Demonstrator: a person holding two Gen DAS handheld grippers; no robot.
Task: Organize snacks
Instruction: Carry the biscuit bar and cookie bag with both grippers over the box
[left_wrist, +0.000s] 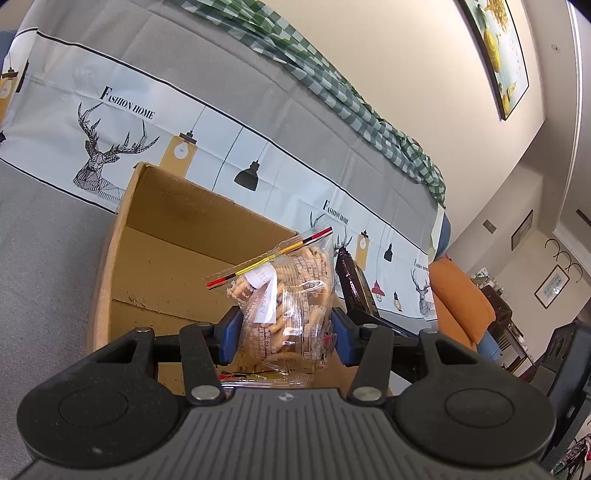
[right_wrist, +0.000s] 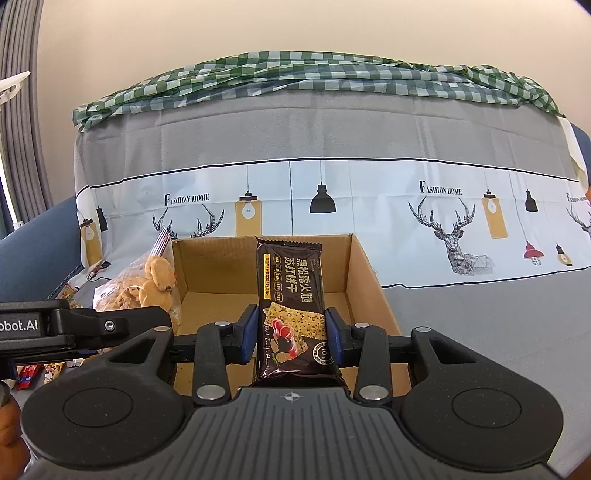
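Observation:
My left gripper (left_wrist: 283, 334) is shut on a clear zip bag of small biscuits (left_wrist: 284, 295), held upright above the open cardboard box (left_wrist: 155, 251). In the right wrist view my right gripper (right_wrist: 290, 338) is shut on a dark brown cracker packet (right_wrist: 291, 291), standing upright over the same cardboard box (right_wrist: 365, 273). That biscuit bag (right_wrist: 155, 284) shows at the box's left side, with the left gripper's black body (right_wrist: 74, 326) below it. The cracker packet (left_wrist: 356, 284) also appears to the right of the bag in the left wrist view. The box floor that shows is bare.
The box sits on a grey sofa covered by a cloth printed with deer and lamps (right_wrist: 369, 206); a green checked cloth (right_wrist: 314, 77) lies along the sofa's back. Several small snack packets (right_wrist: 40, 373) lie at the lower left. An orange cushion (left_wrist: 458, 295) sits to the right.

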